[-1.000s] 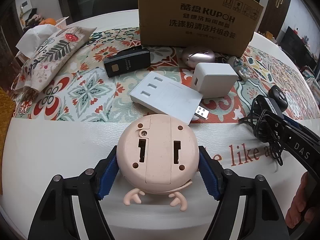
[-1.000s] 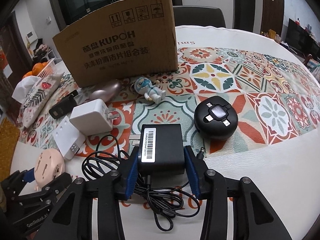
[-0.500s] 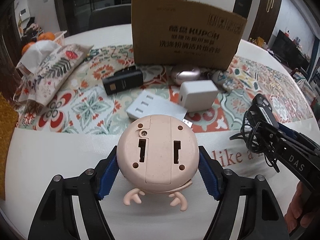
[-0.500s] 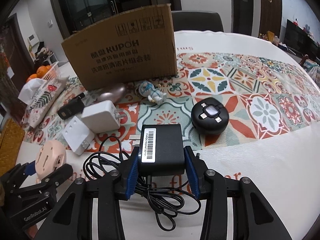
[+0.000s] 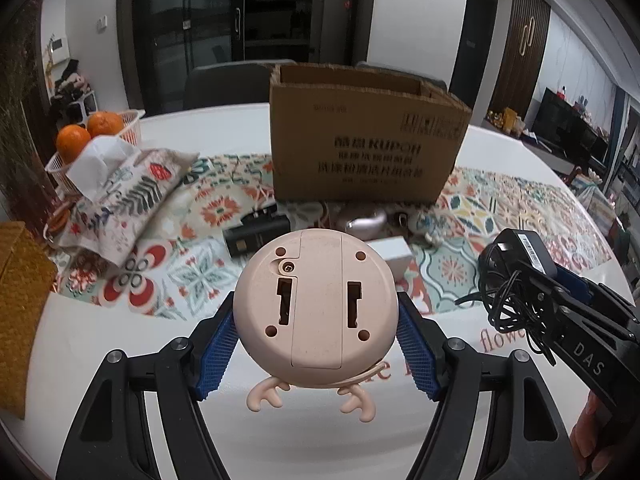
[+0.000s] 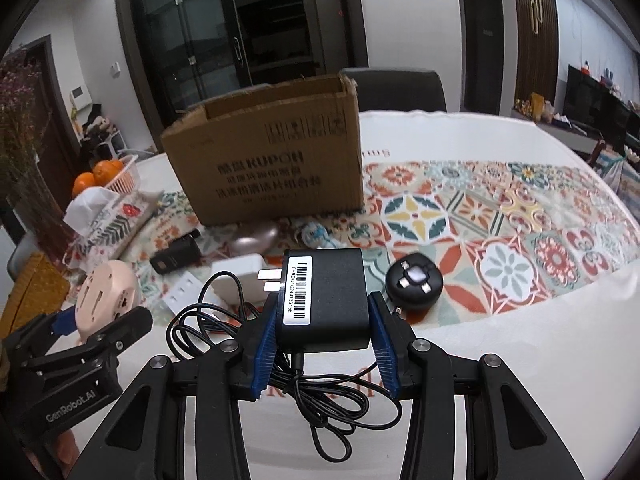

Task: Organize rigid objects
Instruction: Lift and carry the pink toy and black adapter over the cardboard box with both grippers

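Rigid objects are what both tools carry at this moment: the left tool (image 5: 316, 340) pinches a round pink gadget (image 5: 316, 300) across its widest part, flat underside facing the camera and two small antler-like feet hanging below, clear of the white table (image 5: 120, 360). The right tool (image 6: 322, 344) is pressed onto the sides of a black power adapter (image 6: 324, 296), label up, prongs pointing left, while its thin black cable (image 6: 320, 400) droops in loose loops under the jaws. Just beyond, on the patterned runner (image 6: 500, 216), lie the things not yet sorted: a white plug block (image 6: 236, 272), a white multi-port strip (image 6: 180, 296), a round black cable reel (image 6: 414, 280), a black charger (image 6: 176, 256), a rose-coloured mouse (image 6: 256, 238) and a small figurine (image 6: 318, 234). Behind them stands the open cardboard box (image 5: 364, 140), which I judge to be where both items go. To do the step well, each load should be carried above the box's near wall before going forward, so neither catches the rim. The dangling cable is the main risk: it could snag the plug block or drag over the edge, so the adapter wants extra height and a slow lowering that lets the loops follow inside. One tool entering at a time would avoid a clash over the opening. Farther left sit a tissue pouch (image 5: 132, 196) and a basket of oranges (image 5: 92, 132).
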`<state>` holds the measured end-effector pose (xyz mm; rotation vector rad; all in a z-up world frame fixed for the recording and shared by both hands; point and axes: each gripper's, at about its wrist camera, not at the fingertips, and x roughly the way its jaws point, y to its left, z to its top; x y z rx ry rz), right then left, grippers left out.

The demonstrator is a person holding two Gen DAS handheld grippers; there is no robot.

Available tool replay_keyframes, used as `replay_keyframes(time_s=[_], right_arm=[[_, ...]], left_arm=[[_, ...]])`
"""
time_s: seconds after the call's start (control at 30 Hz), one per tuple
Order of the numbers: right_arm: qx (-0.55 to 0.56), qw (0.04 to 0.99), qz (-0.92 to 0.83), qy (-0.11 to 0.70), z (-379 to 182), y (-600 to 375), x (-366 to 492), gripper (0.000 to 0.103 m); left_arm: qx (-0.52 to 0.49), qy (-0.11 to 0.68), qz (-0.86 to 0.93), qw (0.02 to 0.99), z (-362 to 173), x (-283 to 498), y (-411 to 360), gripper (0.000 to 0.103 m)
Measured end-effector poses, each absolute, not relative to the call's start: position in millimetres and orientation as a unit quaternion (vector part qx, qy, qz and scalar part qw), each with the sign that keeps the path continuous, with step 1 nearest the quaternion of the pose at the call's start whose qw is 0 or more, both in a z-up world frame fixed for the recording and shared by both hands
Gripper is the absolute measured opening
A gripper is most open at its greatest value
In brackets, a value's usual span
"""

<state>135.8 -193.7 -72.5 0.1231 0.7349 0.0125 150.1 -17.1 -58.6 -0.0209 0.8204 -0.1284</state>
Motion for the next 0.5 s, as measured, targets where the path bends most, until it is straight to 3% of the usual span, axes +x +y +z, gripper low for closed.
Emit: replay_keyframes(time_s=[0.5], right_arm=[[0.052,0.953,0.0,0.299,-32,-192,140,0.043]], left_arm=[[-0.01,0.348,-0.068,0.935,-26,163,-20,0.074]])
